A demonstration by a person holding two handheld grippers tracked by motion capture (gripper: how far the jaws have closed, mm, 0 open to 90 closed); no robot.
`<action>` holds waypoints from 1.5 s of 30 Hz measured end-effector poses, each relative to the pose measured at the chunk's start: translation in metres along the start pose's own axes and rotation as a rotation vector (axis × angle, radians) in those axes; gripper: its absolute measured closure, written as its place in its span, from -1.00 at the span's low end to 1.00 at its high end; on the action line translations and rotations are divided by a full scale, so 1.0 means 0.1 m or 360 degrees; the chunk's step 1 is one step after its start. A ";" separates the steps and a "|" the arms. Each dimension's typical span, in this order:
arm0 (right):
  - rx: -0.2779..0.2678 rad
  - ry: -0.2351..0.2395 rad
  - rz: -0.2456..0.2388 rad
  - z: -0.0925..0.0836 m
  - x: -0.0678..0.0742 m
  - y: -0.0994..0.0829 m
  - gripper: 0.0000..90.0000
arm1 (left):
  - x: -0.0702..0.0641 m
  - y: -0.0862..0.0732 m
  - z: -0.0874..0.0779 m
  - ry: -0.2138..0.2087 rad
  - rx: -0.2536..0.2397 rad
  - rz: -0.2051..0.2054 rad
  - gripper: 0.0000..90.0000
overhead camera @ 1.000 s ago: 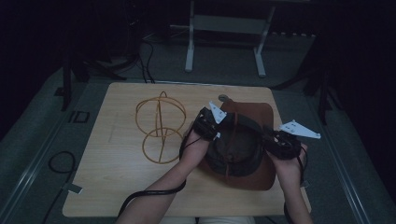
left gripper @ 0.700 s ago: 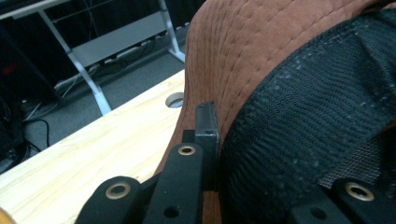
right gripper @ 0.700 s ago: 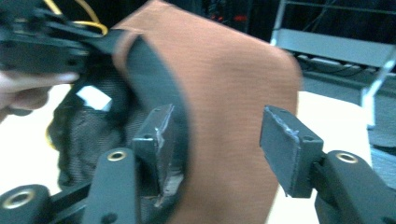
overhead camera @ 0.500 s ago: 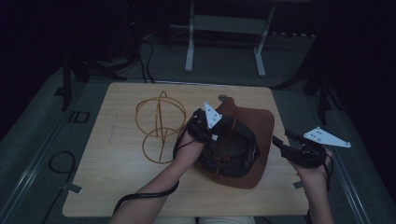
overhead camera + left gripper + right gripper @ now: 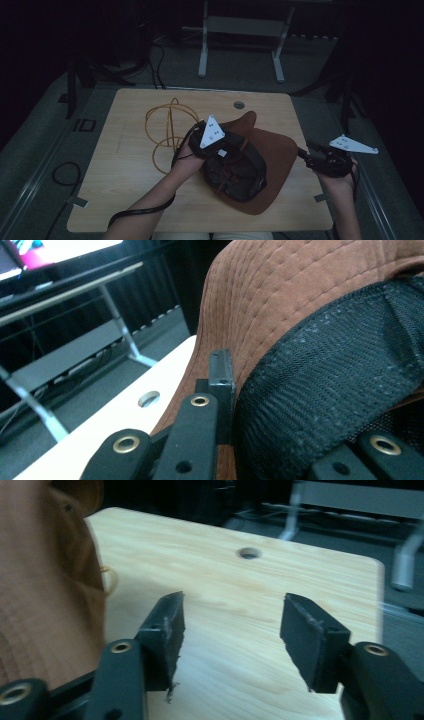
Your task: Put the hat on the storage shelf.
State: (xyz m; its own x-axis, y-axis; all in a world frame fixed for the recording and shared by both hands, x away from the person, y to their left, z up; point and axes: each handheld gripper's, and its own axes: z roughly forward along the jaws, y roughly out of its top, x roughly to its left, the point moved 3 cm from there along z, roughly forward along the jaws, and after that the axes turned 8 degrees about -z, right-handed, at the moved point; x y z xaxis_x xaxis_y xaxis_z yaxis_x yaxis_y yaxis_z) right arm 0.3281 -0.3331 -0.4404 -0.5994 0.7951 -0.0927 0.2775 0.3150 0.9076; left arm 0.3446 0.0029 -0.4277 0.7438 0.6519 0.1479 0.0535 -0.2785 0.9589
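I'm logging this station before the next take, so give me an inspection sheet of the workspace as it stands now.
Surface: light wooden table, with a round hole near its far edge.
Job's things: brown hat lying upside down, black mesh lining up; yellow wire stand beside it.
Clutter: nothing seen.
Grippers: left gripper at the hat's brim, shut on it in the left gripper view; right gripper off the hat by the table's right edge, jaws open over bare wood.
Cables: a black cable trails from the left gripper along the forearm; another loops on the floor.
Surroundings: dark room, grey floor, metal frame behind the table.
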 end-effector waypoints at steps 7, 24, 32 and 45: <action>-0.0015 0.0170 -0.0063 0.14 0.22 0.01 0.04 | -0.02 -0.03 -0.19 -0.0204 -0.0162 0.0058 0.93; -0.0176 0.0732 -0.0395 0.34 1.17 0.31 0.00 | -0.25 -0.11 -0.35 -0.0484 -0.0321 0.0174 0.92; -0.0231 0.0812 -0.0395 0.42 1.26 0.38 0.02 | -0.27 -0.11 -0.33 -0.0465 -0.0320 0.0172 0.92; -0.0229 0.0870 -0.0354 0.56 1.33 0.45 0.45 | -0.38 -0.04 -0.25 -0.0394 -0.0284 0.0211 0.90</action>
State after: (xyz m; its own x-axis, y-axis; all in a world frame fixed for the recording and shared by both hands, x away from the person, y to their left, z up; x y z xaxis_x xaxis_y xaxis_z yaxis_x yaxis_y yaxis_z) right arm 0.3026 -0.1840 -0.4348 -0.9407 0.3249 -0.0975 0.0198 0.3396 0.9404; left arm 0.2997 -0.0031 -0.4310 0.8769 0.4208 0.2321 -0.1561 -0.2074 0.9657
